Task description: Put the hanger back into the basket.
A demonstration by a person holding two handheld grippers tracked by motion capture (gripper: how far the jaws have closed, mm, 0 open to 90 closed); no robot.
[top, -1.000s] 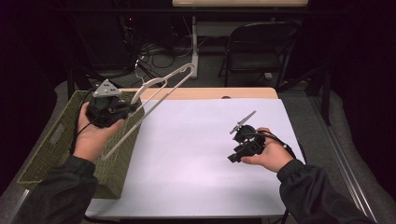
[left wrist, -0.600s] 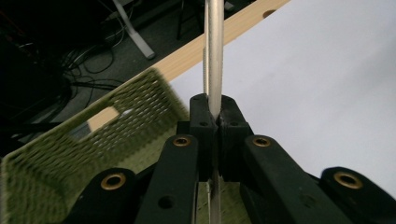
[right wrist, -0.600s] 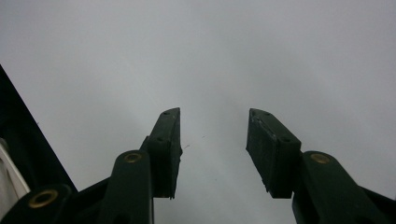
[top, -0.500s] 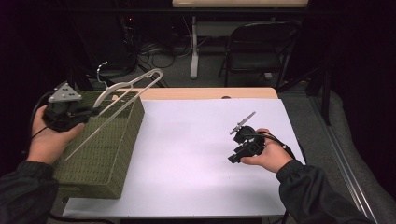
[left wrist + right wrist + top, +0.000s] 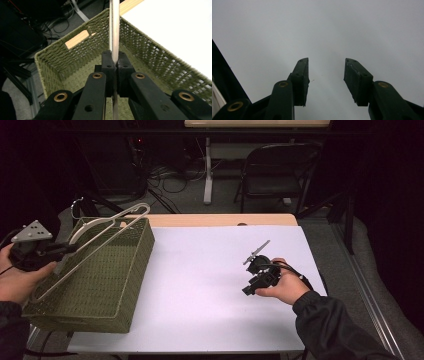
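Left claw [image 5: 113, 75] clamps hanger [image 5: 95, 251] at frame left, long axis slanting over basket [image 5: 127, 285]; right claw [image 5: 325, 82] wide, empty.

Table [image 5: 215, 320]: white top, a wooden strip along the far edge.
Basket [image 5: 110, 285]: green woven, it stands on the table's left edge.
Right hand [image 5: 280, 287]: rests on the top.
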